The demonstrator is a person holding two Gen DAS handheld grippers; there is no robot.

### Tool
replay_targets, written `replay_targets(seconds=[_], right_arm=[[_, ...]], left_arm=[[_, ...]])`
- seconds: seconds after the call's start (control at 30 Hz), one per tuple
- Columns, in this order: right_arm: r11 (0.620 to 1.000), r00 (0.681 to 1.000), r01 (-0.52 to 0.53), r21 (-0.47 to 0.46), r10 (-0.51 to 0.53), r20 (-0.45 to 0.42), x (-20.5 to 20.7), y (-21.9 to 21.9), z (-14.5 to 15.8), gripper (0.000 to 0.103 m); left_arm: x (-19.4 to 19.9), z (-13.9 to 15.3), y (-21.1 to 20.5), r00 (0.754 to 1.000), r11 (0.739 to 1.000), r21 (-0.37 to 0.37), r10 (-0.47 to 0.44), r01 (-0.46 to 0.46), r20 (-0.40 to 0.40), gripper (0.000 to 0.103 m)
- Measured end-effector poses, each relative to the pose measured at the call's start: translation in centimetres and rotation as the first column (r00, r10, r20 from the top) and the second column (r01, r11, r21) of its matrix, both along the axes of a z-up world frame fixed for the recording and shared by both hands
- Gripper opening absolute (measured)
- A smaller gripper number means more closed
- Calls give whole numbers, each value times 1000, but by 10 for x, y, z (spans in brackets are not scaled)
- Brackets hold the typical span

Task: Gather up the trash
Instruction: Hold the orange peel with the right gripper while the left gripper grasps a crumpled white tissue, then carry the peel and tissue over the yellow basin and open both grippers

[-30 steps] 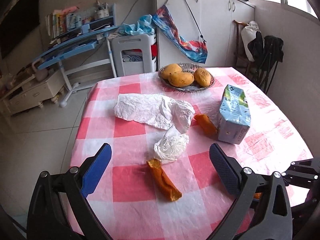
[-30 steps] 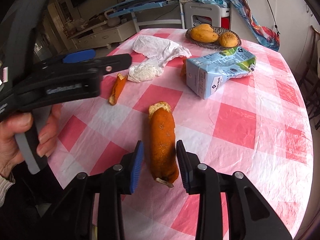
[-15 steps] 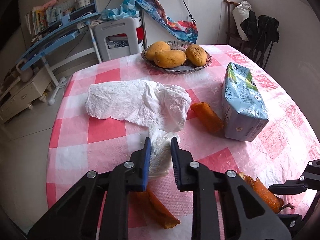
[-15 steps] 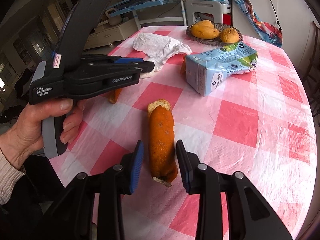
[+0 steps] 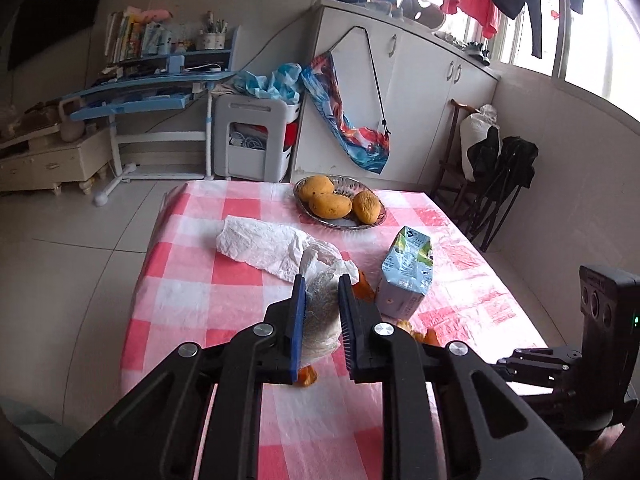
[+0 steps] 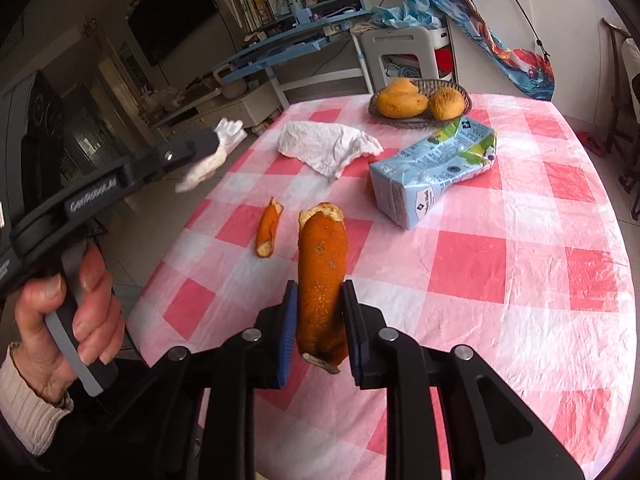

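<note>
Your left gripper [image 5: 322, 312] was clamped on a crumpled wad of white tissue [image 5: 320, 320], soft and wrinkled, pinched between the ribbed blue pads and held clear of the table, out past its left edge in the right wrist view. Those jaws had just been closing, with the wad between them

Your right gripper [image 6: 320, 322] was clamped on a long curl of orange peel [image 6: 322, 280], pitted skin outward, pale ragged pith at its far end. Its jaws had just been closing too, with the peel between them

The table [image 6: 520, 280] wore a glossy, crinkled plastic cloth in pink and white checks. A smaller strip of peel [image 6: 268, 230] lay flat on it, just left of the held one, curled at both ends

A flat sheet of creased white tissue paper [image 6: 324, 148] lay farther off, left of centre. A pale blue drink carton [image 6: 432, 176] lay on its side to the right, its gabled top dented and crushed

At the far edge a shallow woven dish [image 6: 418, 120] held three rounded yellow-orange fruits [image 6: 400, 102]

Your hand [image 6: 72, 320], in a ribbed cream cuff, gripped the left handle
</note>
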State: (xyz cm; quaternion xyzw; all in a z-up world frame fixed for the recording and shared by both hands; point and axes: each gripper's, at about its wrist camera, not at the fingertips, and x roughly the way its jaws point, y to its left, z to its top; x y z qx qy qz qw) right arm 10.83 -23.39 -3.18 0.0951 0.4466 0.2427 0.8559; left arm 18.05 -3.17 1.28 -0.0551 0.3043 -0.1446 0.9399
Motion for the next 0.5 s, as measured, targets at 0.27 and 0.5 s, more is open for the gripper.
replay_targets(seconds=[0.27, 0.5], right_arm=[[999, 995, -9, 49, 4, 96, -41, 8, 26, 23], [998, 995, 9, 59, -15, 94, -85, 10, 25, 23]], left_arm=[[-86, 1, 18, 997, 997, -38, 66, -65, 26, 16], [-130, -3, 23, 998, 997, -47, 67, -66, 16, 16]])
